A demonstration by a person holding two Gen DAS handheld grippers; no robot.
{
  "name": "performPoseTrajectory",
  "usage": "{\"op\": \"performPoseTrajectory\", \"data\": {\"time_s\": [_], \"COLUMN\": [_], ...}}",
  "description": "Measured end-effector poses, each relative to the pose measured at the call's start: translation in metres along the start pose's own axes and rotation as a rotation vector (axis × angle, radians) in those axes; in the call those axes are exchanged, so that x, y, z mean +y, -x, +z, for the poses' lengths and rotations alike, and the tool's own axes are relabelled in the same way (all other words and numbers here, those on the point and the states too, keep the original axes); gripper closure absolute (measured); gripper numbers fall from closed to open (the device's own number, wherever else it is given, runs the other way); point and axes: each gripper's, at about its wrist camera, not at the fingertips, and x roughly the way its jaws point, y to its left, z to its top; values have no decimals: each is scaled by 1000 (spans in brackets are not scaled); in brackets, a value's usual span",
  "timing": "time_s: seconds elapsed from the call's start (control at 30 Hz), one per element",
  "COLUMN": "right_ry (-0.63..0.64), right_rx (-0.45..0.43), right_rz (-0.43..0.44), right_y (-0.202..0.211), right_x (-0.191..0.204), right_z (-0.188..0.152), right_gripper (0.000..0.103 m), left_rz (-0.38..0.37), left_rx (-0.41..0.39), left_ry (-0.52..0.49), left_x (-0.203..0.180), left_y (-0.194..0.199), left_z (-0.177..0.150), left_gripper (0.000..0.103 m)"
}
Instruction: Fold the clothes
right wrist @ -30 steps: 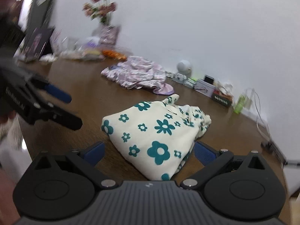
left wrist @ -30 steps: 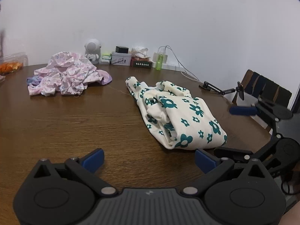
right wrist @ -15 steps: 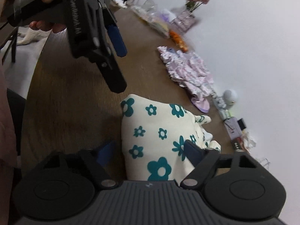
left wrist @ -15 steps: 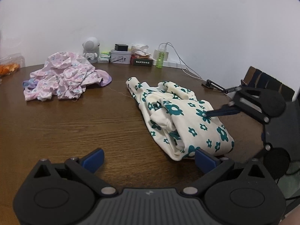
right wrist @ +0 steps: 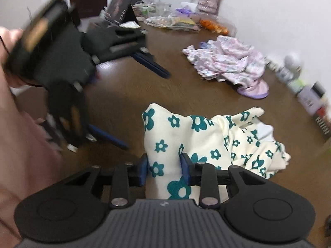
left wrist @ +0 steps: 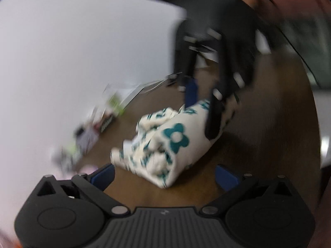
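A cream garment with teal flowers (right wrist: 206, 140) lies bunched on the brown table (right wrist: 124, 91). My right gripper (right wrist: 164, 169) is shut on a fold at the garment's near end, and cloth fills the gap between its blue pads. The blurred left wrist view shows the same garment (left wrist: 165, 140) with the right gripper (left wrist: 201, 117) coming down onto its far end. My left gripper (left wrist: 164, 175) is open, close to the garment's near corner and holding nothing. In the right wrist view the left gripper (right wrist: 146, 111) hovers left of the garment, fingers spread.
A crumpled pink floral garment (right wrist: 227, 64) lies farther back on the table. Plastic bags and orange items (right wrist: 213, 24), a flower vase (right wrist: 206, 0), a white round gadget (right wrist: 291, 62) and small boxes (right wrist: 310, 97) line the wall. A pink sleeve (right wrist: 24, 144) fills the left edge.
My right gripper has closed on the flowered garment's edge. My left gripper has swung fast toward the garment, which blurs its view, and it stays open.
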Motion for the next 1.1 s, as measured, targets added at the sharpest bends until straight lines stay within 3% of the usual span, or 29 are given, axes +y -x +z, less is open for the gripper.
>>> {"op": "performPoseTrajectory", "data": {"time_s": [0.17, 0.23, 0.27, 0.3, 0.4, 0.43, 0.47, 0.53, 0.7, 0.83, 0.9, 0.93, 0.97, 1.0, 1.07, 1.1], "right_ry": [-48, -63, -70, -76, -94, -110, -124, -135, -210, -414, -516, -567, -618, -669, -780, -833], "right_rx": [37, 37, 36, 31, -14, -62, -109, -180, -201, -295, -342, -365, -388, -411, -440, -443], "right_rz": [150, 201, 225, 240, 226, 214, 187, 138, 121, 230, 284, 312, 339, 366, 399, 409], "right_y": [15, 18, 20, 22, 31, 39, 47, 61, 41, 18, 7, 1, -4, -10, -21, -26], "right_x": [-8, -8, -8, -7, -4, -5, -5, -1, -9, -45, -63, -72, -81, -90, -106, -112], "right_z": [15, 19, 20, 21, 14, 9, 2, -17, -45, -55, -60, -62, -65, -67, -73, -77], "right_gripper": [71, 71, 71, 71, 60, 41, 14, 5, 5, 6, 13, 24, 43, 53, 65, 66], "left_rz": [-25, -89, -125, -166, -294, -335, -375, -474, -714, -811, -849, -859, -868, -872, -825, -798], "left_rx": [-94, -97, -95, -80, -20, -4, 9, 29, 76, 103, 114, 122, 129, 138, 158, 168], "left_ry": [-328, -375, -393, -361, -204, -141, -76, 69, 383, 552, 650, 701, 752, 801, 870, 902], "left_x": [-23, -25, -25, -20, 2, 10, 18, 40, 89, 107, 117, 123, 128, 133, 138, 141], "left_y": [-11, -11, -12, -12, -15, -16, -17, -19, -38, -54, -64, -71, -79, -86, -91, -93], "left_z": [9, 10, 11, 12, 15, 14, 12, 7, -8, -26, -35, -37, -39, -44, -52, -56], "left_gripper": [14, 29, 50, 59, 62, 62, 62, 62, 62, 61, 59, 57, 51, 40, 22, 18]}}
